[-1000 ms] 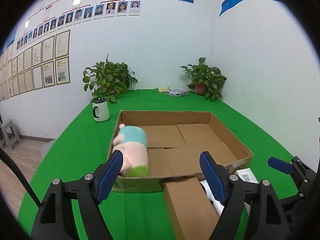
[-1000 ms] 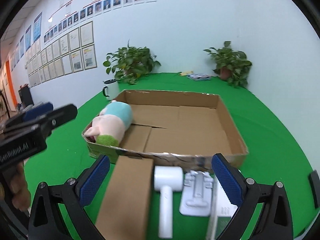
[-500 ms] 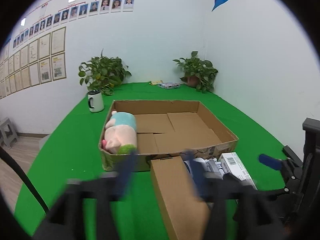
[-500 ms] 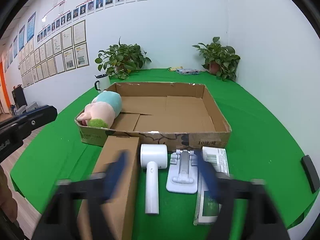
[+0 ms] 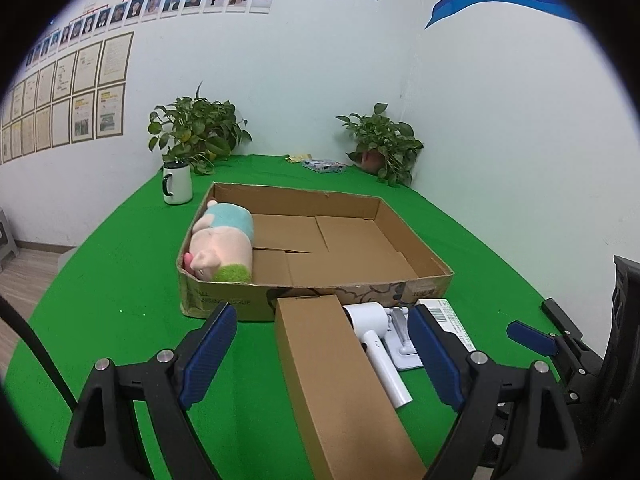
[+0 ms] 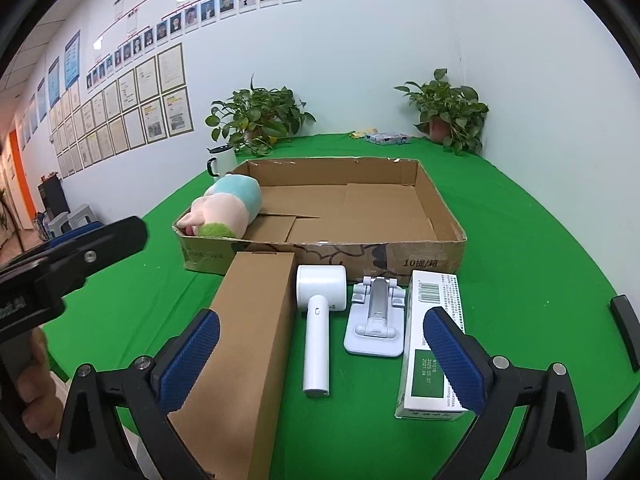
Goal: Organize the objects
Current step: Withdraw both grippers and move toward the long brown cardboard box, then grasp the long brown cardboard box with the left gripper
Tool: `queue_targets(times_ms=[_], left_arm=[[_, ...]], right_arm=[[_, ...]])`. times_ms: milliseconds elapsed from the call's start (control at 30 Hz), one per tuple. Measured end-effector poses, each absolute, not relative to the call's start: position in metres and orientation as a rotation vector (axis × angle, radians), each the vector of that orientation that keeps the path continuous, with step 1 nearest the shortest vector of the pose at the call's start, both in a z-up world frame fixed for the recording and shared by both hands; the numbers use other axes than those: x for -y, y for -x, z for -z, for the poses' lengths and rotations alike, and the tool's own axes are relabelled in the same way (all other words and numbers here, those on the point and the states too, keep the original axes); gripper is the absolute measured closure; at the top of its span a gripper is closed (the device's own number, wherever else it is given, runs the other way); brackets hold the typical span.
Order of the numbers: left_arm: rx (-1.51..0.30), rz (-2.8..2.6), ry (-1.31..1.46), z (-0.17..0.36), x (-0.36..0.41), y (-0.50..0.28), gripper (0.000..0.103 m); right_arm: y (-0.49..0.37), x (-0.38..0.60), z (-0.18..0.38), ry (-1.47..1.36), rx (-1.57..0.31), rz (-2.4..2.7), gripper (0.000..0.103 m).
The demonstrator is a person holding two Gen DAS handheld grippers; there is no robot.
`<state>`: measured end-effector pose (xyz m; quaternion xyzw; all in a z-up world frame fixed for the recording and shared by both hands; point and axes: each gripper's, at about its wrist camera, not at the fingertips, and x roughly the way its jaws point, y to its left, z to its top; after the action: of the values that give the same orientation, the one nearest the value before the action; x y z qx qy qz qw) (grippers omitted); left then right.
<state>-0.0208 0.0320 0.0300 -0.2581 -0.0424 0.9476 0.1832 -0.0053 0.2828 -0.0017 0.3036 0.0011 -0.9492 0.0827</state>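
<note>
Inventory, as I held both grippers: left gripper [image 5: 322,354] and right gripper [image 6: 320,354] jaws apart, empty. Ahead: long brown cardboard box [image 6: 244,332], white handheld device [image 6: 318,308], queued before open cardboard tray [image 6: 424,264] for loading.

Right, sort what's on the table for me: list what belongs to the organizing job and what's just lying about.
Job:
cardboard tray
plush pig, already in the tray
long brown box
white handheld device
white folding stand
green and white carton

Lying about:
white mug
two potted plants
small packet at the back
</note>
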Motion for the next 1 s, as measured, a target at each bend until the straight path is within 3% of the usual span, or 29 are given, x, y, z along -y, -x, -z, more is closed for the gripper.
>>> queue_targets(times_ms=[600,767,1000], left_arm=[[0.178,-2.607,0.831,-0.002,-0.026,0.033,0.016],[0.267,-2.52,0.9,0.012,-0.016,0.039,0.016],[0.418,-2.324,1.078,0.061,-0.009,0.052,0.02]], right_arm=[[0.012,-0.271,0.031,-0.954,0.021,2.755,0.001],[0.004,-0.272,0.034,-0.896,0.015,2.681,0.001],[-0.014,-0.242,0.064,-1.045,-0.032,2.478,0.001]])
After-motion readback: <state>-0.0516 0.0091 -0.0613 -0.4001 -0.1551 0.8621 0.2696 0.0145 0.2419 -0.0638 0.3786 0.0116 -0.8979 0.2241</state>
